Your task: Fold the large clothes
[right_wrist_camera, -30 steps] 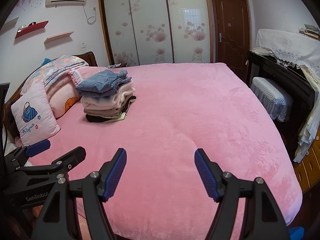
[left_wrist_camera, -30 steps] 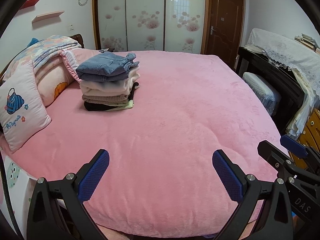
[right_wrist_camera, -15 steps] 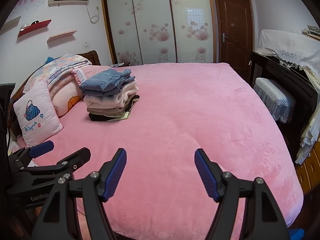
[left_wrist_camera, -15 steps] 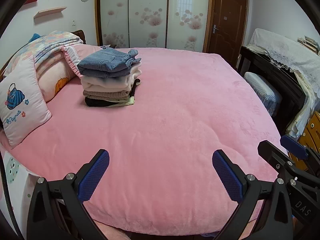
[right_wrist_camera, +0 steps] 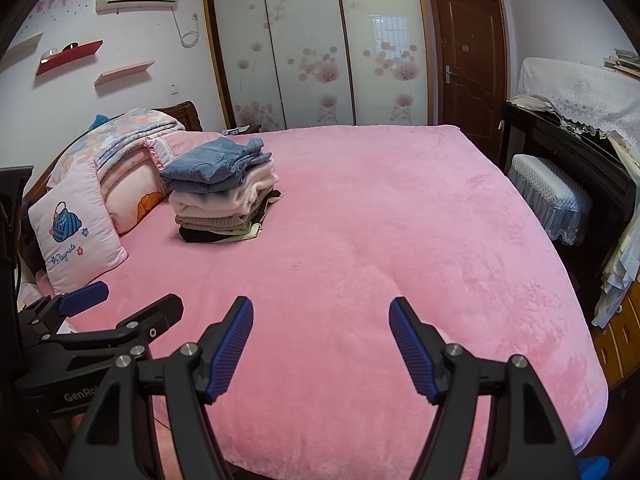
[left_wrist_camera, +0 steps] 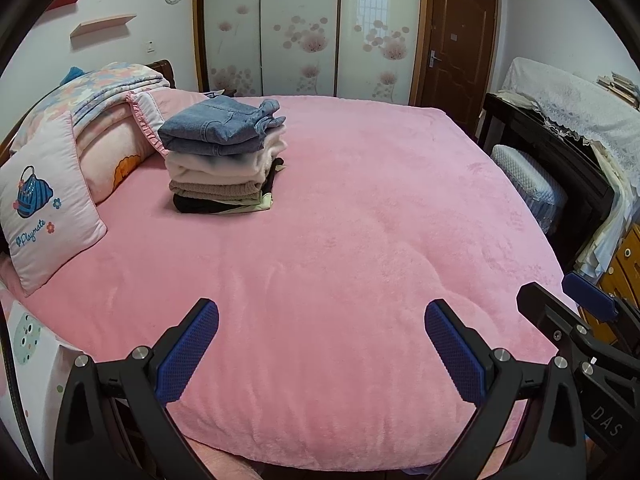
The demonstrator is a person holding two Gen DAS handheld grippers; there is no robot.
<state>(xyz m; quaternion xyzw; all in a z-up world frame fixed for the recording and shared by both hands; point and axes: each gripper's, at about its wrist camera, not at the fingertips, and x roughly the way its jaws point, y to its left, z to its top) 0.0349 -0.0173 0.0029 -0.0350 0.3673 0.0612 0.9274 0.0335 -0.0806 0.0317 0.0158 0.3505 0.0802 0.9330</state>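
A stack of folded clothes (left_wrist_camera: 224,160) sits on the left side of the pink bed (left_wrist_camera: 340,248), with folded blue jeans (left_wrist_camera: 218,126) on top. My left gripper (left_wrist_camera: 320,312) hovers open over the bed's near edge, with only the pink blanket between its blue pads. In the right wrist view the same stack (right_wrist_camera: 224,196) lies far off to the left on the bed (right_wrist_camera: 380,240). My right gripper (right_wrist_camera: 321,306) is open and holds nothing. Each gripper shows at the edge of the other's view, side by side. No unfolded garment is in view.
Pillows (left_wrist_camera: 44,216) and a folded floral quilt (left_wrist_camera: 112,84) lie at the bed's left end. A padded stool (left_wrist_camera: 528,184) and a dark cabinet under a lace cover (left_wrist_camera: 568,112) stand on the right. Wardrobe doors (left_wrist_camera: 300,28) and a brown door (left_wrist_camera: 460,40) close off the far wall.
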